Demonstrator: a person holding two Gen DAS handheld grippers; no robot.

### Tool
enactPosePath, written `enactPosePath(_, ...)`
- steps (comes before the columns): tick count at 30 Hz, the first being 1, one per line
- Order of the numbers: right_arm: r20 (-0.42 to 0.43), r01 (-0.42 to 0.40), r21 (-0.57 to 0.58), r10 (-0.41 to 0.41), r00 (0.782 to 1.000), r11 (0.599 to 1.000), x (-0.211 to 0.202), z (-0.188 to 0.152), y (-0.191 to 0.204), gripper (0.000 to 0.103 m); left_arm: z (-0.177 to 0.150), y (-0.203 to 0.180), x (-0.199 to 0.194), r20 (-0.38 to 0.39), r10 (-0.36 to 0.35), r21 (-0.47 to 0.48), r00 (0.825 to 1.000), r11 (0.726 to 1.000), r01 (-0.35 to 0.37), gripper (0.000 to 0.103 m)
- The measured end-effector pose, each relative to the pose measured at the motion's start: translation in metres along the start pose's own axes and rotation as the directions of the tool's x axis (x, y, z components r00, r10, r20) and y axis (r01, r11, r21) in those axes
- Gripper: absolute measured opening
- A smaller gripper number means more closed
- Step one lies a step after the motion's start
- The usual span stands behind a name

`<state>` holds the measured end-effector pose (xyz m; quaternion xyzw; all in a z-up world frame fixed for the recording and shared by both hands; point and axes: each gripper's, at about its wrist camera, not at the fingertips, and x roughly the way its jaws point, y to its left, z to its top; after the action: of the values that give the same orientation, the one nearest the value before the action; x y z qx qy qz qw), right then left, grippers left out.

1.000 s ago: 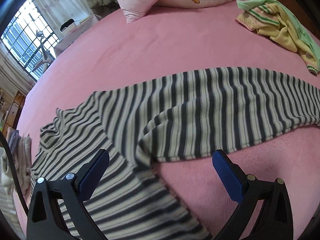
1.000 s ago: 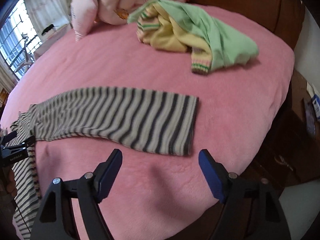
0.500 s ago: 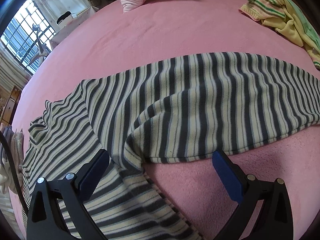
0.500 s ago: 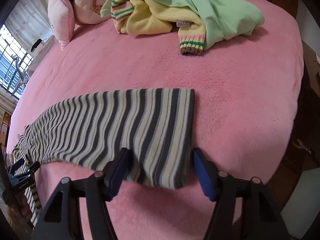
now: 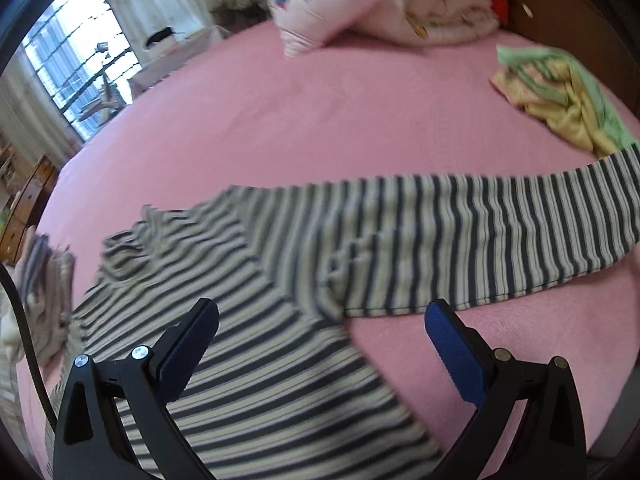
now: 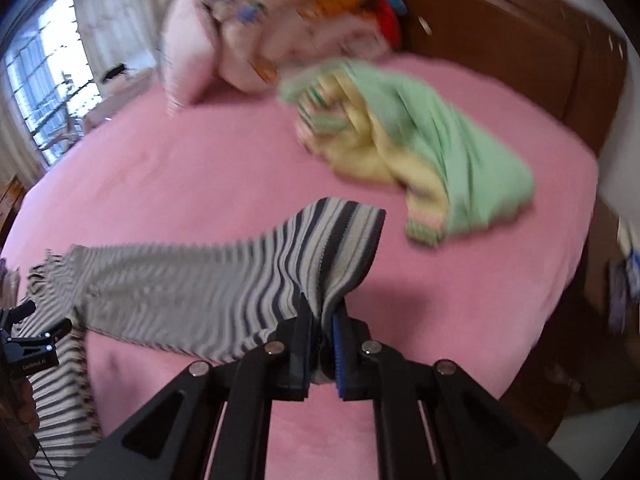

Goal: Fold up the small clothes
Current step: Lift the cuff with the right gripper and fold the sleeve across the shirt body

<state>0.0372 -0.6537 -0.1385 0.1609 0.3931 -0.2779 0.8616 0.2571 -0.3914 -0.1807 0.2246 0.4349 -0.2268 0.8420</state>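
A grey-and-cream striped sweater (image 5: 280, 344) lies on the pink bed, its long sleeve (image 5: 460, 240) stretched out to the right. My left gripper (image 5: 320, 344) hangs open above the sweater's body, nothing between its blue pads. In the right wrist view my right gripper (image 6: 326, 320) is closing and its pads pinch the sleeve (image 6: 224, 288) near the cuff (image 6: 352, 236), which is lifted off the bed. The left gripper (image 6: 36, 344) shows small at the left edge of that view.
A crumpled yellow and green garment (image 6: 432, 160) lies beyond the cuff, and also shows as the yellow-green garment (image 5: 568, 96) at the right. Pink pillows (image 5: 332, 4) and bedding sit at the far side by a brown headboard (image 6: 520, 48). Folded clothes (image 5: 44, 280) lie at the left.
My right gripper came down over the sleeve end, shut on it and raised it. The left gripper dipped toward the sweater, then rose again, still open.
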Motion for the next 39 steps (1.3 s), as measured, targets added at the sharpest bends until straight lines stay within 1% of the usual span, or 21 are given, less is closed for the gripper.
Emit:
enactPosePath(2, 0.044, -0.019, -0.045, 0.021, 0.999, 0.999, -0.017, 0.017, 0.02, 0.008, -0.005, 0.019, -0.018, 0.011, 0.014, -0.035, 1.0, 0.999, -0.013, 0.103)
enactPosePath(4, 0.095, -0.049, -0.103, 0.058, 0.994, 0.993, -0.037, 0.035, 0.052, 0.008, -0.015, 0.044, -0.04, 0.016, 0.04, -0.082, 0.999, 0.996, -0.039, 0.103)
enactPosePath(8, 0.164, -0.115, -0.223, 0.153, 0.975, 0.968, -0.069, 0.059, 0.125, 0.008, -0.043, 0.095, -0.072, -0.009, 0.106, -0.158, 0.994, 0.982, -0.106, 0.103)
enactPosePath(11, 0.195, -0.171, -0.337, 0.246, 0.949, 0.926, -0.095, 0.066, 0.194, 0.008, -0.066, 0.134, -0.092, -0.022, 0.142, -0.217, 0.99, 0.965, -0.144, 0.103)
enactPosePath(14, 0.196, -0.225, -0.449, 0.341, 0.919, 0.864, -0.114, 0.062, 0.269, 0.008, -0.091, 0.179, -0.11, -0.032, 0.164, -0.294, 0.986, 0.941, -0.166, 0.103)
enactPosePath(15, 0.185, -0.246, -0.482, 0.373, 0.909, 0.841, -0.119, 0.057, 0.293, 0.008, -0.1, 0.193, -0.113, -0.033, 0.17, -0.315, 0.985, 0.933, -0.171, 0.103)
enactPosePath(16, 0.166, -0.273, -0.518, 0.409, 0.897, 0.81, -0.123, 0.051, 0.323, 0.008, -0.111, 0.211, -0.119, -0.035, 0.178, -0.347, 0.983, 0.921, -0.179, 0.103)
enactPosePath(18, 0.126, -0.314, -0.569, 0.458, 0.88, 0.76, -0.129, 0.031, 0.367, 0.008, -0.13, 0.243, -0.127, -0.044, 0.201, -0.398, 0.979, 0.895, -0.202, 0.103)
enactPosePath(20, 0.069, -0.359, -0.614, 0.5, 0.863, 0.703, -0.13, 0.008, 0.415, 0.008, -0.154, 0.276, -0.131, -0.071, 0.225, -0.444, 0.972, 0.865, -0.233, 0.103)
enactPosePath(21, 0.029, -0.387, -0.636, 0.522, 0.853, 0.667, -0.129, -0.008, 0.442, 0.008, -0.163, 0.286, -0.131, -0.082, 0.232, -0.456, 0.969, 0.856, -0.243, 0.103)
enactPosePath(23, -0.026, -0.42, -0.663, 0.541, 0.84, 0.62, -0.126, -0.034, 0.481, 0.008, -0.189, 0.313, -0.127, -0.124, 0.246, -0.486, 0.961, 0.83, -0.274, 0.103)
enactPosePath(24, -0.07, -0.442, -0.68, 0.549, 0.833, 0.584, -0.121, -0.053, 0.505, 0.008, -0.198, 0.319, -0.125, -0.138, 0.248, -0.495, 0.959, 0.822, -0.283, 0.103)
enactPosePath(27, -0.172, -0.475, -0.718, 0.531, 0.83, 0.51, -0.105, -0.107, 0.557, 0.008, -0.235, 0.345, -0.113, -0.196, 0.239, -0.531, 0.951, 0.789, -0.307, 0.103)
enactPosePath(29, -0.235, -0.486, -0.735, 0.496, 0.836, 0.472, -0.089, -0.137, 0.581, 0.012, -0.26, 0.358, -0.101, -0.239, 0.214, -0.552, 0.947, 0.772, -0.314, 0.103)
enactPosePath(30, -0.269, -0.492, -0.741, 0.47, 0.841, 0.457, -0.081, -0.153, 0.59, 0.012, -0.268, 0.361, -0.093, -0.26, 0.201, -0.555, 0.945, 0.769, -0.316, 0.103)
enactPosePath(31, -0.309, -0.506, -0.743, 0.446, 0.84, 0.437, -0.07, -0.17, 0.596, 0.015, -0.279, 0.364, -0.087, -0.284, 0.188, -0.556, 0.94, 0.767, -0.321, 0.103)
enactPosePath(32, -0.337, -0.517, -0.742, 0.43, 0.838, 0.426, -0.065, -0.182, 0.601, 0.02, -0.286, 0.366, -0.082, -0.302, 0.181, -0.554, 0.936, 0.766, -0.326, 0.103)
enactPosePath(34, -0.383, -0.547, -0.733, 0.419, 0.823, 0.405, -0.058, -0.201, 0.6, 0.024, -0.301, 0.369, -0.075, -0.321, 0.168, -0.552, 0.932, 0.766, -0.329, 0.103)
enactPosePath(36, -0.396, -0.559, -0.726, 0.422, 0.816, 0.4, -0.058, -0.206, 0.589, 0.029, -0.307, 0.369, -0.071, -0.32, 0.16, -0.555, 0.934, 0.767, -0.322, 0.103)
enactPosePath(37, -0.391, -0.554, -0.725, 0.418, 0.82, 0.409, -0.061, -0.204, 0.58, 0.037, -0.307, 0.369, -0.068, -0.315, 0.155, -0.559, 0.936, 0.767, -0.315, 0.103)
enactPosePath(39, -0.373, -0.547, -0.715, 0.424, 0.825, 0.436, -0.066, -0.193, 0.557, 0.047, -0.306, 0.371, -0.067, -0.297, 0.143, -0.57, 0.944, 0.767, -0.295, 0.103)
